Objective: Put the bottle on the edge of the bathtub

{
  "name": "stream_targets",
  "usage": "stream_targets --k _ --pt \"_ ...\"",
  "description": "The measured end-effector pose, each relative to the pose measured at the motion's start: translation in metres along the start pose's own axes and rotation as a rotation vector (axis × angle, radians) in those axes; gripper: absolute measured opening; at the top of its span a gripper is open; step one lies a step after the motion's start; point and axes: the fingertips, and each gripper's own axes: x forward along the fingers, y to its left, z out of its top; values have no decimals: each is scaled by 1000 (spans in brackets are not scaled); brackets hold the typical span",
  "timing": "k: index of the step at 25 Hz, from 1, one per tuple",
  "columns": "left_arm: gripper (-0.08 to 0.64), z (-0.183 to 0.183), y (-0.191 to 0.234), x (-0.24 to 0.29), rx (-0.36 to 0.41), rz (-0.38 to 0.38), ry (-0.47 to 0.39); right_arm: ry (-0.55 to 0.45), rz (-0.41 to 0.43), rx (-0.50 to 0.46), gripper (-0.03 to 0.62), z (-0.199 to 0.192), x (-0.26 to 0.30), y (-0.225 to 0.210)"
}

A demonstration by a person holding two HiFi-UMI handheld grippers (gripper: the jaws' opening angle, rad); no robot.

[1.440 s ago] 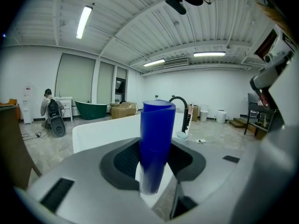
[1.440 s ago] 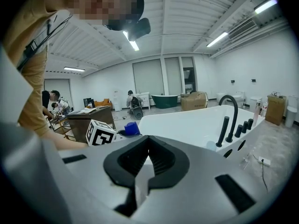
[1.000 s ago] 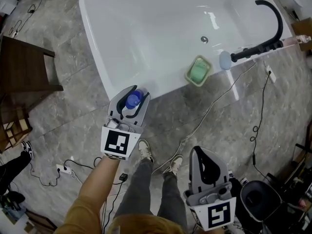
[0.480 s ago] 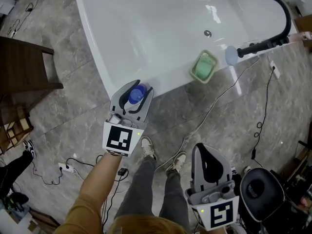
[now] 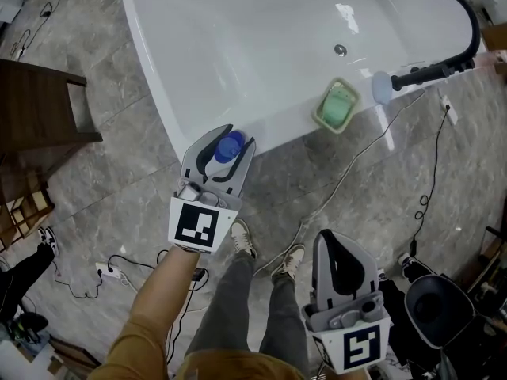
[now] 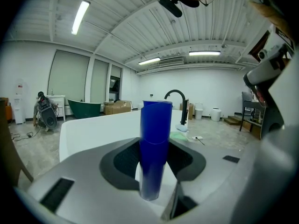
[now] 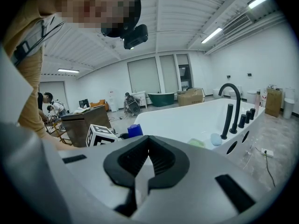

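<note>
The left tool point(image 5: 238, 136) grips the blue bottle point(image 5: 230, 146) upright just beside the bathtub point(image 5: 285, 127)'s near edge, not yet set down, so placing and releasing remain, while the right tool point(image 5: 333, 240) hangs closed and empty.

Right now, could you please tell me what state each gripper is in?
Left gripper: closed on the blue bottle.
Right gripper: jaws together, holding nothing.

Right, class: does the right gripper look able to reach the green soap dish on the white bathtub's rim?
Probably yes: the right gripper is empty, and only bare grey floor with a thin cable separates it from the green rectangular soap dish.
</note>
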Motion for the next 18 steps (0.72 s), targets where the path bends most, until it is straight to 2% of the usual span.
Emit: stream_targets --k 18 --pt "158 1 -1 3 -1 -36 -28 -4 -6 30 -5 -4 -1 -2"
